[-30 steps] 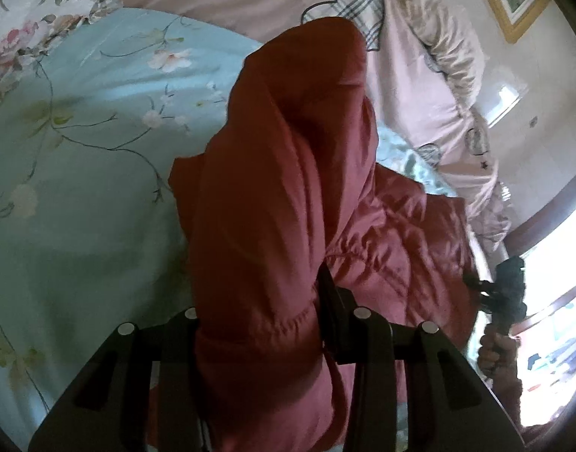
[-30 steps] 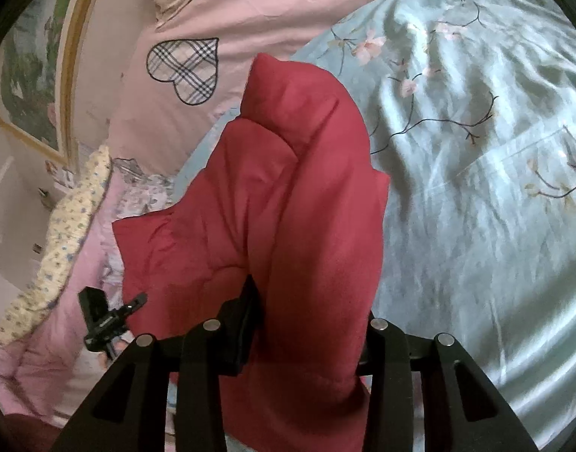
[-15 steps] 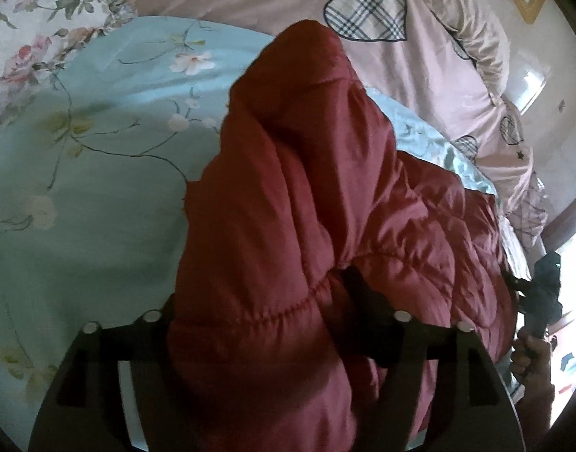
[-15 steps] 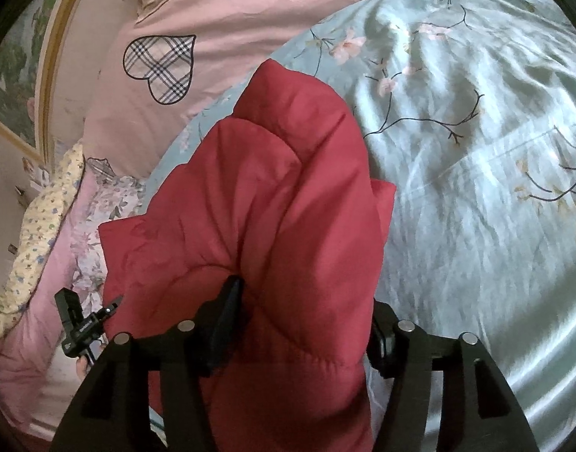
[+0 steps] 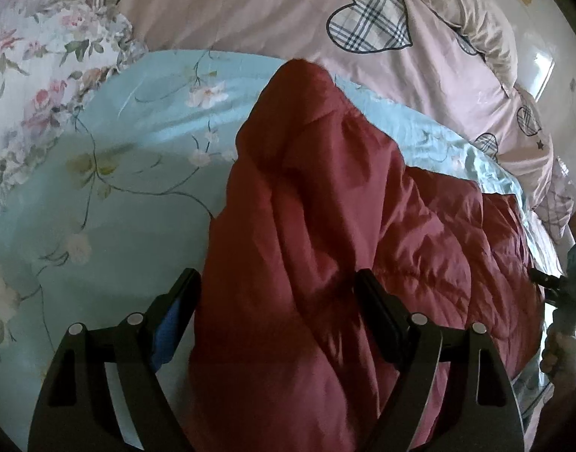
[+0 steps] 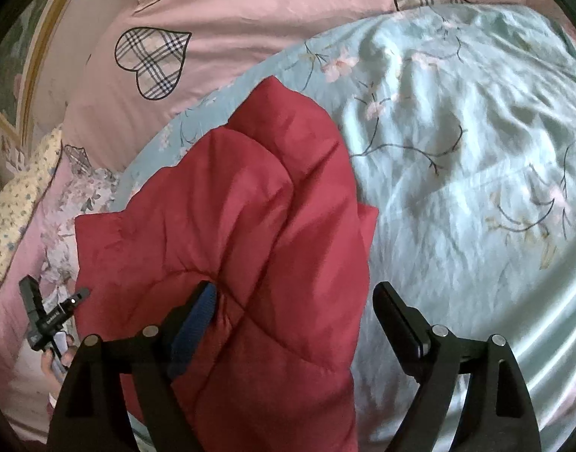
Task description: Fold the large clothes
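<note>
Left wrist view: spread left tongs (image 5: 276,293) and right tongs (image 6: 293,307) each straddle the red quilted puffy jacket (image 5: 325,245), stretching ahead.

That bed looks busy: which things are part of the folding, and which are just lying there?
Part of the job:
- red padded jacket
- left hand-held gripper, open
- right hand-held gripper, open
- light blue floral cover under the jacket

Just lying there:
- pink bedding with plaid hearts
- flowered pillow
- framed picture on the wall
</note>
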